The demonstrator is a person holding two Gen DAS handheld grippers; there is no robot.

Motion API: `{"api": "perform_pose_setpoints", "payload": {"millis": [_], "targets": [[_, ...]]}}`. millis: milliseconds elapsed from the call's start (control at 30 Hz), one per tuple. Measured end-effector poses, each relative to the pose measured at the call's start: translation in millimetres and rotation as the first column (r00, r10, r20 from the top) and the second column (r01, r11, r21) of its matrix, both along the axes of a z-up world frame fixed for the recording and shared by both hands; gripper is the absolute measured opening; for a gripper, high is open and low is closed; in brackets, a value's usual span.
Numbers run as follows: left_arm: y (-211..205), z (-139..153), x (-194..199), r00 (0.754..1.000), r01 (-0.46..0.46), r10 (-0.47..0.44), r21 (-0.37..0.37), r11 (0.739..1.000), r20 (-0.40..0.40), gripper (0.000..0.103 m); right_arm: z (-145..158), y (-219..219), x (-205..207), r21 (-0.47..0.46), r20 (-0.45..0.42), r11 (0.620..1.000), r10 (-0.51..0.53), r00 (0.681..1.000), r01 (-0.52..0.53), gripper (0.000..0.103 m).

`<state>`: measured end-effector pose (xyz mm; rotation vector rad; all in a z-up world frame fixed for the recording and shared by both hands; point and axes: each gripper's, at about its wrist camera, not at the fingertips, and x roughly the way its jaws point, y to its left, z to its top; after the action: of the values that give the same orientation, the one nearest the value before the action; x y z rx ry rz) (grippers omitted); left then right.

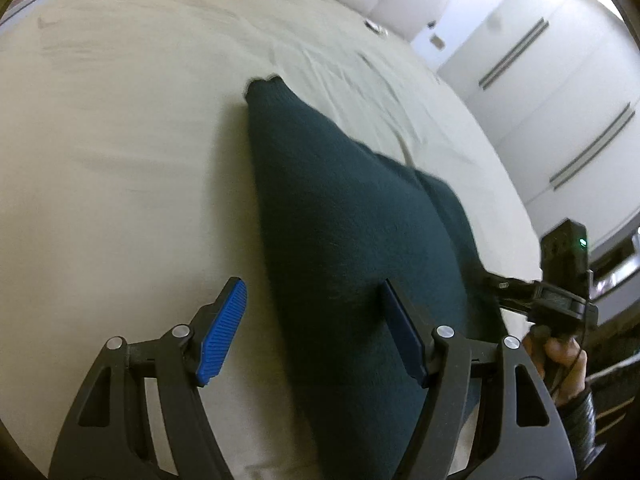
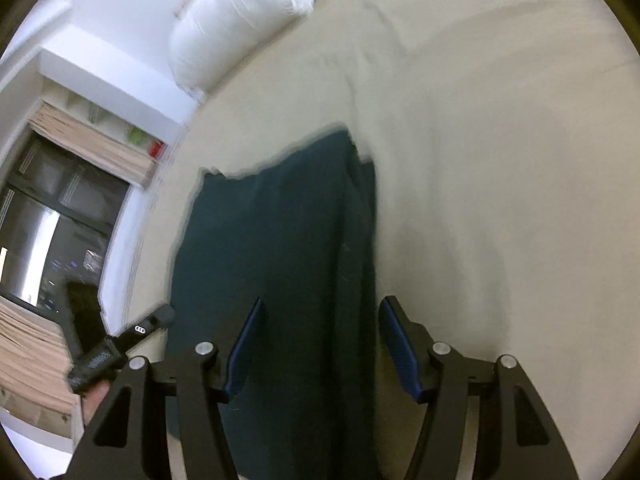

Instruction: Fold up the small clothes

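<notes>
Dark-green garment (image 1: 352,240) on bed (image 1: 120,160) | left tongs (image 1: 316,332) agape | right tongs (image 2: 320,344) apparently released; window (image 2: 48,220) right view only.

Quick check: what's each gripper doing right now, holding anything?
Left gripper: open, holding nothing, over the dark green cloth.
Right gripper: open, cloth between the pads but not pinched.

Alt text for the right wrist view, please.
A dark green folded garment lies on a cream bed sheet, with the right gripper open just above its near end, nothing clamped. A white pillow sits at the far edge.
</notes>
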<state>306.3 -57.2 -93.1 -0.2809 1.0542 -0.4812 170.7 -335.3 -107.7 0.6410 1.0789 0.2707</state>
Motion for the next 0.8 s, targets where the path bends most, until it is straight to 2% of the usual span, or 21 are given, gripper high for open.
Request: {"api": "perform_pose_setpoints", "payload": {"millis": [33, 100, 233, 267, 400, 467, 567, 600, 667, 733, 800], "targets": [[-7.4, -4.5, 2.7, 1.0, 0.023, -0.023, 0.026, 0.999, -0.012, 0.069, -0.7, 0.4, -1.9, 0.002, 0.013, 1.0, 0.0, 1.0, 0.0, 0.062], [-14.6, -11.1, 5.6, 0.999, 0.045, -0.044, 0.031, 0.999, -0.032, 0.07, -0.8, -2.1, -5.7, 0.01, 0.012, 1.0, -0.004, 1.0, 0.004, 0.059], [-18.4, -16.4, 16.0, 0.996, 0.05, -0.048, 0.024, 0.998, -0.069, 0.067, 2.4, -2.2, -12.4, 0.074, -0.023, 0.997, -0.007, 1.0, 0.009, 0.042], [-19.5, -15.8, 16.9, 0.996, 0.055, -0.053, 0.025, 0.998, -0.076, 0.064, 3.4, 0.3, -13.9, 0.099, -0.025, 0.995, 0.001, 1.0, 0.001, 0.041], [-12.8, -13.8, 9.3, 0.986, 0.037, -0.042, -0.028, 0.999, -0.164, 0.063, -1.4, 9.9, -9.8, 0.106, -0.037, 0.994, 0.009, 0.999, -0.005, 0.04], [-14.1, -14.7, 10.1, 0.986, 0.048, -0.05, -0.015, 0.999, -0.162, 0.06, -3.1, 9.3, -7.4, 0.118, -0.042, 0.993, 0.005, 0.999, 0.0, 0.033], [-25.2, -4.6, 4.8, 0.99, 0.083, -0.076, 0.052, 0.995, -0.122, 0.039, 5.6, 16.1, -7.2, 0.061, -0.041, 0.998, 0.0, 0.999, 0.003, 0.027], [-30.5, 2.7, 1.2, 0.992, 0.091, -0.083, 0.089, 0.992, -0.095, 0.036, 11.1, 18.5, -9.3, 0.025, -0.037, 1.0, -0.003, 0.999, 0.004, 0.026], [-32.7, 11.1, -4.8, 0.994, 0.089, -0.082, 0.111, 0.99, -0.065, 0.034, 24.6, 27.5, -12.4, -0.059, -0.021, 0.998, -0.004, 1.0, 0.002, 0.024], [-23.7, 18.7, -10.0, 0.995, 0.081, -0.076, 0.076, 0.994, -0.064, 0.034, 41.7, 42.2, -16.5, -0.115, 0.006, 0.993, 0.006, 1.0, -0.005, 0.024], [-9.8, 30.3, -17.5, 0.996, 0.065, -0.062, 0.053, 0.996, -0.057, 0.034, 57.6, 55.5, -24.5, -0.128, 0.035, 0.992, 0.025, 0.999, -0.02, 0.023]]}}
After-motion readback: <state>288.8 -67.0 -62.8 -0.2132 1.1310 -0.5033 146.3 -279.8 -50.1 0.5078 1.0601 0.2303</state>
